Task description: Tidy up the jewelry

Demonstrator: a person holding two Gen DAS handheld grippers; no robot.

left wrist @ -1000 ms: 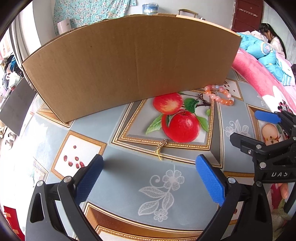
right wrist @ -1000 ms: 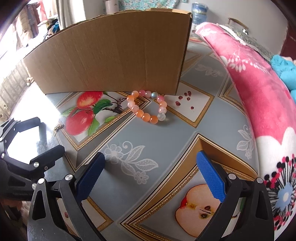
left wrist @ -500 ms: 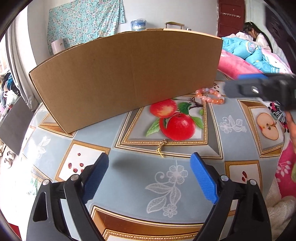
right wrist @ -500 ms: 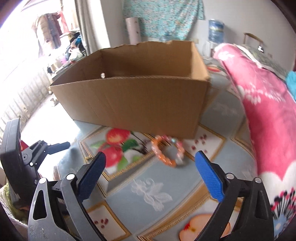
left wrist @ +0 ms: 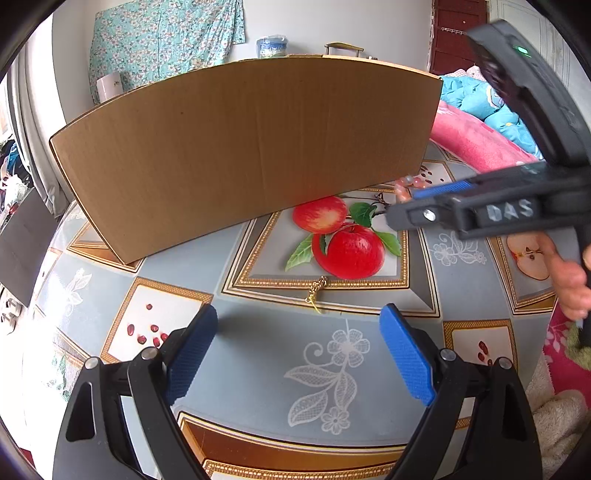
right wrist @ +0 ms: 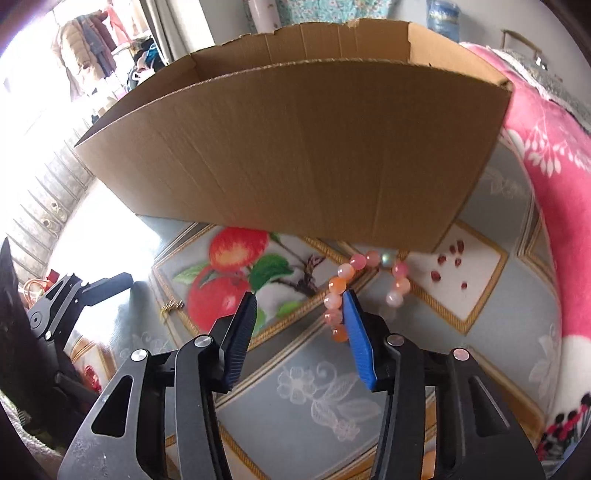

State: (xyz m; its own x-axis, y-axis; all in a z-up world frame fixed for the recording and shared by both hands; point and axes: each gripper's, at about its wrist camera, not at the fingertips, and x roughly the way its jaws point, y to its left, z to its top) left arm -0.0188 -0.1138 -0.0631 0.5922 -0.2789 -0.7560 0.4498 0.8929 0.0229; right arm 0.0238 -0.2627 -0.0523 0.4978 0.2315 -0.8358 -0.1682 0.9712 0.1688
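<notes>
Bead bracelet (right wrist: 364, 291) lies flat by the cardboard box (right wrist: 295, 155); right gripper (right wrist: 299, 325) jaws closing, unclamped; left gripper (left wrist: 299, 347) jaws open.

Behind me a floral curtain (left wrist: 166, 37) hangs on the white wall (left wrist: 332, 22). Bright daylight floods my left; a pink blanket (right wrist: 546, 155) lies right.

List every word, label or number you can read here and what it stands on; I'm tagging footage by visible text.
"DAS": raised pale letters on the black body of the right gripper, seen from the left wrist camera.
Plain brown cardboard box: no print visible.
Fruit-patterned grey tablecloth: pictures only, no words.
No other readable text.
</notes>
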